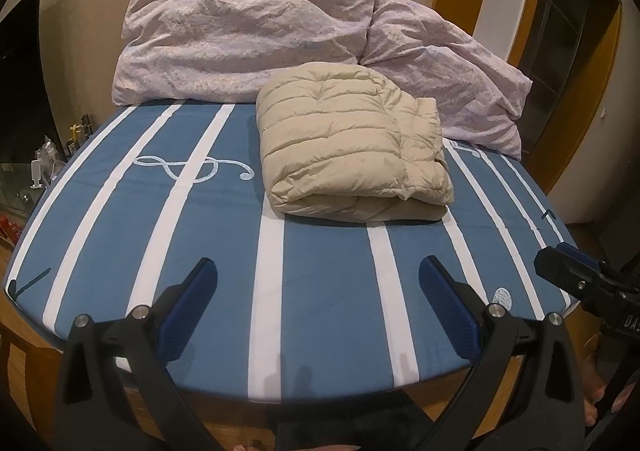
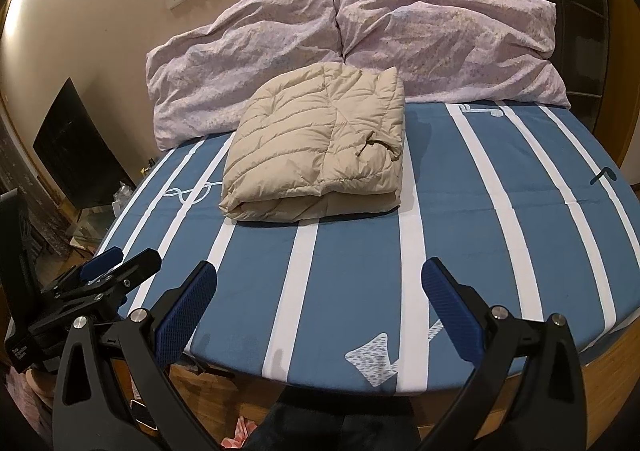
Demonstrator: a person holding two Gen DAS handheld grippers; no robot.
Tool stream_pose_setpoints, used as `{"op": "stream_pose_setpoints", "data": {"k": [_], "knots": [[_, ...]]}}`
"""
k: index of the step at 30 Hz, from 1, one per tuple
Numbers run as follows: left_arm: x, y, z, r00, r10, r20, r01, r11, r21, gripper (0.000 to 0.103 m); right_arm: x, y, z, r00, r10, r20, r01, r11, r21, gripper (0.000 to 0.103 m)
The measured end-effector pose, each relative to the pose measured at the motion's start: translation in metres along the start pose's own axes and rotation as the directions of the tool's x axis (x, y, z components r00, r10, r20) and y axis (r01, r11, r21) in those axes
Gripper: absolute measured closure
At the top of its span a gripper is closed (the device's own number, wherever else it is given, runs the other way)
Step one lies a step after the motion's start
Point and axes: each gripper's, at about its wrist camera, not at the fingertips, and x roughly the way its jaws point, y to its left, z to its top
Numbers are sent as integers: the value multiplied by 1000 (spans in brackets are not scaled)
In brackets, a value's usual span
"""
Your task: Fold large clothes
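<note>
You are facing a bed point(image 1: 320, 291) with a blue sheet crossed by white stripes and printed with music symbols, set against a beige wall with a socket plate high up. A rumpled pale lilac duvet point(image 1: 248, 39) is heaped along the head of the bed. In front of it, touching its lower edge, lies the cream quilted down jacket point(image 1: 352, 143), already folded into a thick squarish bundle, with the rounded fold edge facing you and looser layers gathered on its right side. Both tools hang near the foot of the bed, well apart from the jacket. Your left gripper point(image 1: 318, 291) has its blue-padded jaws spread wide and holds nothing; your right gripper point(image 2: 320, 291) is likewise spread wide and empty. The jacket looks light, puffy and very soft, with a smooth shell that is likely slippery and springy, so the bundle may puff open if pinched loosely. If you need to lift or tidy it, take hold deep over the near folded edge, one tool toward each corner, clamping through all layers rather than the top skin alone.
</note>
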Motion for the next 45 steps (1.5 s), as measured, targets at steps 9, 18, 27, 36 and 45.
{"op": "stream_pose_setpoints", "data": {"k": [9,18,27,36,45], "knots": [[4,-5,2,1000,-2,-8,2,1000,8,3,1,2,0,1000,5,-6,-5,1000,1,1],[5,-6,2,1000,-2,-9,2,1000,7,3,4,-1,0,1000,23,-18,-23,1000,5,1],[6,-7,2,1000,-4,-11,4,1000,7,3,5,-1,-1,999,28,-24,-28,1000,8,1],[10,-8,4,999,-28,-19,28,1000,-2,3,7,-1,0,999,29,-27,-29,1000,10,1],[11,-8,4,999,-30,-19,30,1000,-1,3,6,-2,0,999,31,-26,-31,999,9,1]]}}
